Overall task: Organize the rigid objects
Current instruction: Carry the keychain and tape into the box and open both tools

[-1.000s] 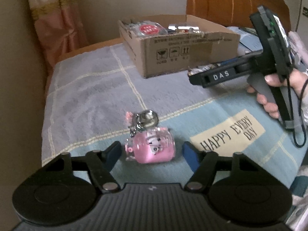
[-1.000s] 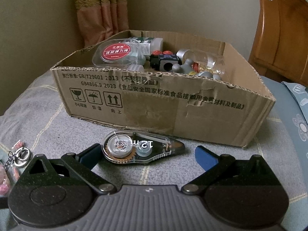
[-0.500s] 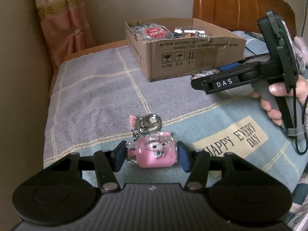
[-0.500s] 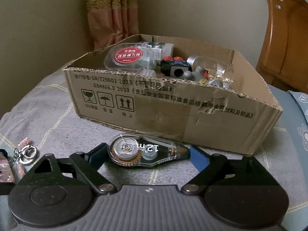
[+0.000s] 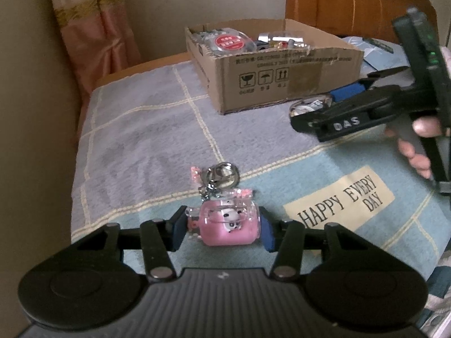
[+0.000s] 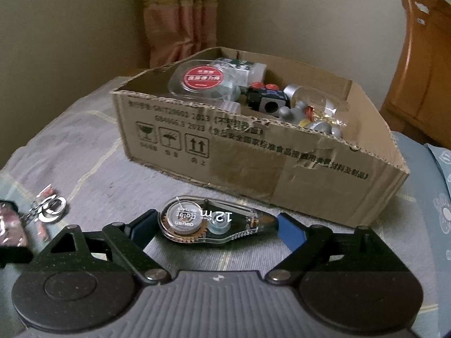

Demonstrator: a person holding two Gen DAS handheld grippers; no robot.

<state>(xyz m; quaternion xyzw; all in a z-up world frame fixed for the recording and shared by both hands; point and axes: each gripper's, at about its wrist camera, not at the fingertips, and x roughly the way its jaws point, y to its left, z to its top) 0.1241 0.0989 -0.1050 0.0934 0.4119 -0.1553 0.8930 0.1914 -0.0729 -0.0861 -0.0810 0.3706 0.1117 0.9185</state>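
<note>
The left tool [image 5: 224, 226] is clenched on a pink keychain charm [image 5: 227, 225], both blue pads pressed against its ends. The charm's long axis runs from 9 to 3 o'clock in the left wrist view, across the line of the fingers. Its chain and metal ring [image 5: 222, 172] trail away toward 12 o'clock and lie on the blanket [image 5: 141, 129]. The charm is seen low over the blanket; whether it touches the cloth cannot be told.

The right tool [image 6: 215, 226] is set around a clear tape dispenser [image 6: 214, 224]. Its jaws have just been closing, with the dispenser between them. The right pad [image 6: 290, 231] is met by the dispenser's narrow tip, and the left pad [image 6: 142, 228] stands at its round end; whether the pads press cannot be told for sure. The dispenser's long axis runs from 9 to 3 o'clock in the right wrist view, the round spool end at 9 and the tip at 3. It lies flat, its printed face up.

A cardboard box [image 6: 253, 163] stands on the blanket toward 12 o'clock from the dispenser, just beyond it. Small things are held in the box, among them a clear case with a red label [image 6: 201, 77] at its left corner. In the left wrist view, a hand [image 5: 417, 143] is seen on the right tool's grip at 3 o'clock, and a patch reading HAPPY EVERY DAY [image 5: 338, 200] lies between the two tools.
</note>
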